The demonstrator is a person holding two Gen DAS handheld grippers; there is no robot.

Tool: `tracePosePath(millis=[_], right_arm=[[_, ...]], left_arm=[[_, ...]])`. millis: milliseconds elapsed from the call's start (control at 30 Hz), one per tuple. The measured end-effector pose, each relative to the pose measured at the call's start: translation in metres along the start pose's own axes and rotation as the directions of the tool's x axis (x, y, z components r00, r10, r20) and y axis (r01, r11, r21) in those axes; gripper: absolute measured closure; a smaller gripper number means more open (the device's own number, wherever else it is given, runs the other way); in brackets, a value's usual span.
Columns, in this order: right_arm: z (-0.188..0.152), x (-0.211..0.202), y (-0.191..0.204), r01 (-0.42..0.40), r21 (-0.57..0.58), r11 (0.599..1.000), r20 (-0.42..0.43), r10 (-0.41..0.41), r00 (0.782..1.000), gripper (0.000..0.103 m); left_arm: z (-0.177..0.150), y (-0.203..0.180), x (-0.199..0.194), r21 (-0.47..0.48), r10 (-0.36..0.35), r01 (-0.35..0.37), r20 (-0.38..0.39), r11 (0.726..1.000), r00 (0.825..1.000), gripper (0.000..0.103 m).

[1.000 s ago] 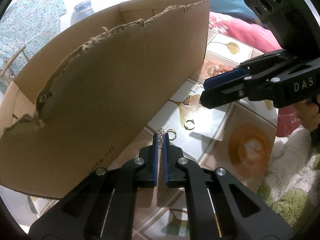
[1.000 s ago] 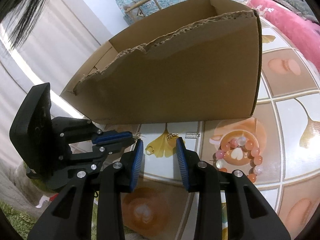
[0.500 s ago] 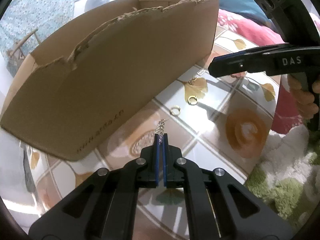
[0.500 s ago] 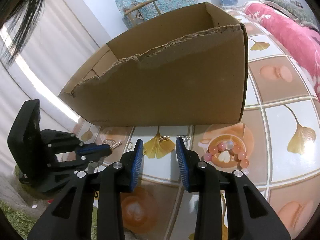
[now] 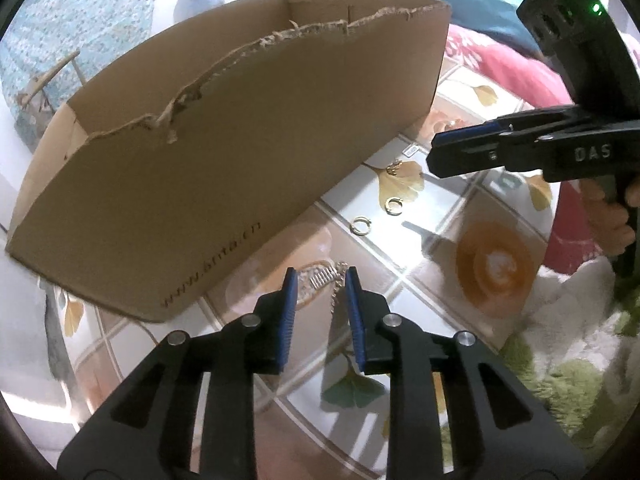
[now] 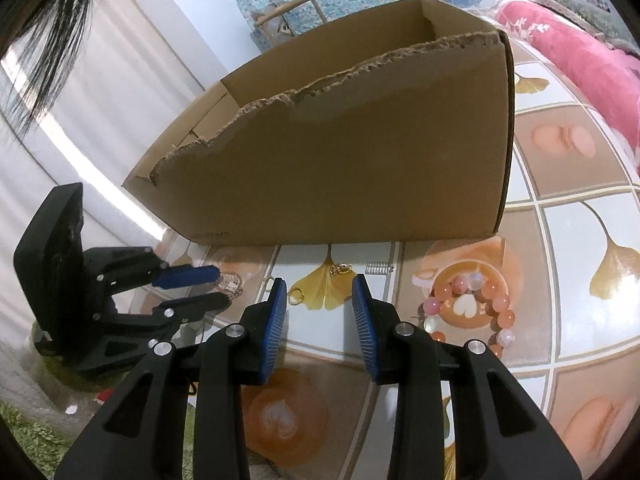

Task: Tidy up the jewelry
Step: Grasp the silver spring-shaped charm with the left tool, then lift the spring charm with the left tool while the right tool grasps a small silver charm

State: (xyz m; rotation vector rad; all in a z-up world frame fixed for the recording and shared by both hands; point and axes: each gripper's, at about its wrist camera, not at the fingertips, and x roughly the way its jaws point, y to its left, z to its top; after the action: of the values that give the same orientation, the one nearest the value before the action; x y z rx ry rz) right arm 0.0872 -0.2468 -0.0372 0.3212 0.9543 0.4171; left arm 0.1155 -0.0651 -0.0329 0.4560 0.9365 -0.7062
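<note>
Here the left gripper (image 5: 320, 276) has its jaws parted, empty, straddling a silver chain piece (image 5: 325, 278) on the patterned tabletop (image 5: 496, 264), just beside the near wall of the cardboard box (image 5: 240, 152) with its torn top edge. The right gripper (image 6: 319, 286) also stands spread and empty. Two gold rings (image 5: 360, 225) lie in the open strip between, and a pink bead bracelet (image 6: 468, 306) farther right.
</note>
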Motion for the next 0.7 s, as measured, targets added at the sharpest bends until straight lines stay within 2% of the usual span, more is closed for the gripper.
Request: tracePosePath(millis=[100,267,367,433,500,567,700], right_arm=[[0.001,0.001,0.0,-0.001,0.001,1.0,0.003,0.001,1.0,0.069],[-0.001,0.0,-0.002,-0.003,0.01,1.0,0.006,0.003,1.0,0.069],[-0.002,0.0,-0.004,-0.008,0.014,1.0,0.004,0.008,1.0,0.069],[-0.002,0.001,-0.005,-0.013,0.015,1.0,0.005,0.013,1.0,0.069],[-0.002,0.0,-0.007,-0.017,0.014,1.0,0.008,0.017,1.0,0.069],[-0.002,-0.001,-0.006,-0.017,0.014,1.0,0.009,0.017,1.0,0.069],[-0.003,-0.003,-0.006,-0.013,0.011,1.0,0.013,0.013,1.0,0.069]], left_arm=[[0.003,0.002,0.004,0.016,-0.017,0.017,-0.004,1.0,1.0,0.08],[0.006,0.008,0.005,-0.01,-0.073,0.073,-0.019,0.997,0.997,0.081],[0.007,0.007,0.005,-0.002,-0.079,0.079,-0.025,0.997,0.997,0.081],[0.006,0.009,0.004,-0.004,-0.085,0.085,-0.028,0.996,0.996,0.082],[0.007,0.01,0.005,-0.003,-0.088,0.088,-0.028,0.996,0.996,0.09],[0.006,0.008,0.005,-0.002,-0.088,0.088,-0.03,0.996,0.996,0.093],[0.007,0.005,0.005,0.001,-0.085,0.085,-0.031,0.996,0.996,0.096]])
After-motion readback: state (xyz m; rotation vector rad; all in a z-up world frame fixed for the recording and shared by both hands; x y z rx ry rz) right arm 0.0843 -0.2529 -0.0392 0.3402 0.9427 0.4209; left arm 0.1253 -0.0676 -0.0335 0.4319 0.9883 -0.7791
